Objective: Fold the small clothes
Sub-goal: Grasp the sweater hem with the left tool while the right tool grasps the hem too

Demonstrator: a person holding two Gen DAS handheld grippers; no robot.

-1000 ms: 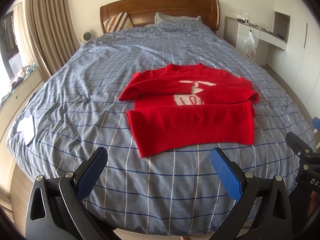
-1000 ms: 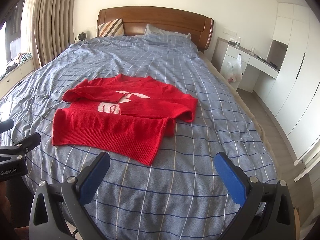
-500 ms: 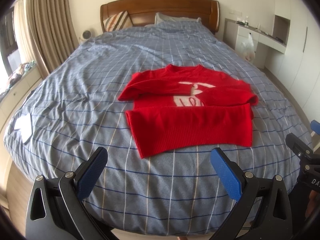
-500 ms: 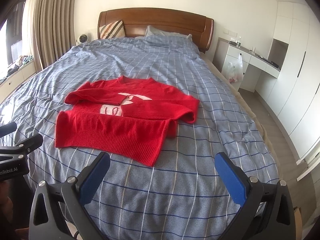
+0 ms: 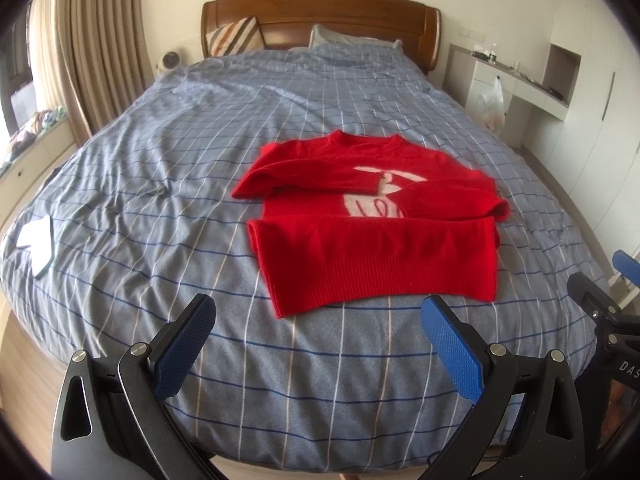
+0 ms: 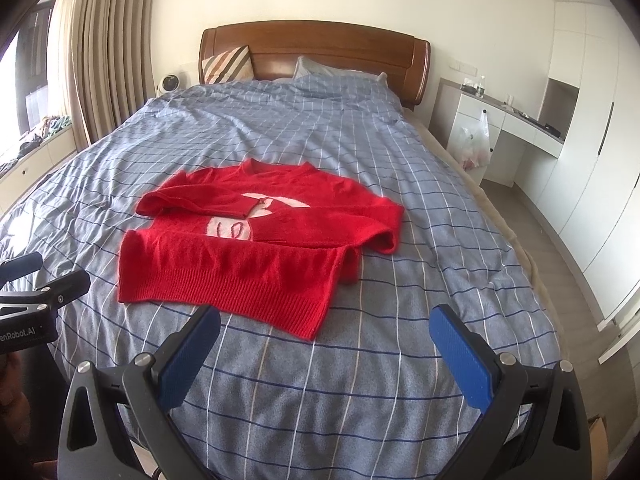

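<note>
Bedroom with a bed under a blue-grey checked cover, seen from its foot end. Wooden headboard at the far end, with a striped cushion and a grey pillow against it. Curtains hang left of the bed; a white desk with a plastic bag on its front stands right of the bed. A small white cloth lies near the bed's left edge.

The red sweater lies flat on the bed, nearer the foot than the headboard. Both sleeves are crossed over the chest, partly covering a white motif, and the ribbed hem is turned up over the lower body.

The left gripper and right gripper are both off the foot of the bed, short of the sweater. Each has its 2 blue pads spread wide apart, holding nothing.
</note>
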